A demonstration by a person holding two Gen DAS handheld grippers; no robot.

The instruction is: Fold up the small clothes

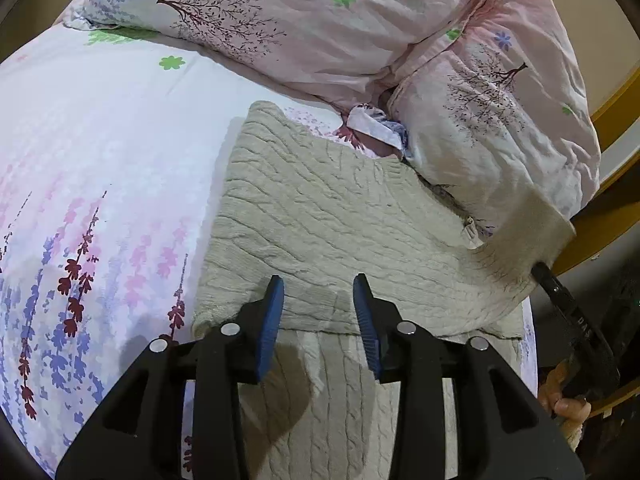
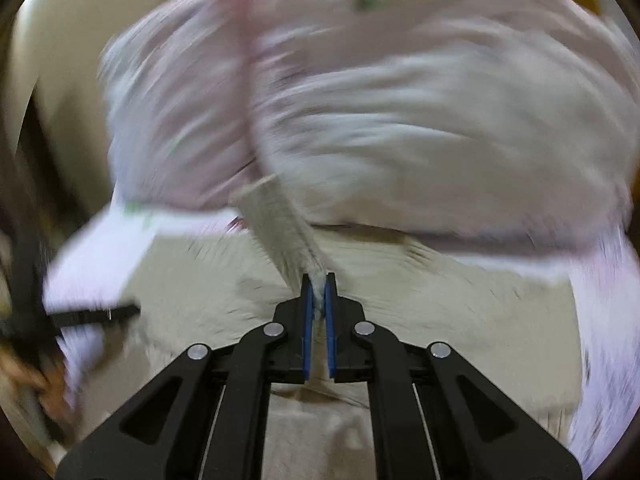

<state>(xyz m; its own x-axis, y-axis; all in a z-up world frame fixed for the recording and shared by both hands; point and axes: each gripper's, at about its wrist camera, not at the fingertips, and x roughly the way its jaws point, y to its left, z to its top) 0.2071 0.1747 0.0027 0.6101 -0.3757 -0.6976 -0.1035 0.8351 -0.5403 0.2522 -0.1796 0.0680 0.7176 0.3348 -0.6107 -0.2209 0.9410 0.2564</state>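
step: we are folding sweater [image 1: 320,216] sleeve [image 2: 276,224] inward | right gripper [image 2: 319,280] clamping sleeve, left gripper [image 1: 318,292] parted, empty | next: laying sleeve across body

One cream cable-knit sweater [image 1: 320,216] lies on one bed, which wears one floral sheet [image 1: 100,152]. Two pillows sit at its head (both in the same tree-and-flower print): one pillow at the top [image 1: 280,20] and one second pillow to the right [image 1: 500,120]. One small scrap of patterned cloth [image 1: 376,126] shows between them. Two tools are counted: one left tool [image 1: 319,292] and one right tool [image 2: 319,284]. One hand [image 1: 566,398] is visible at the edge.
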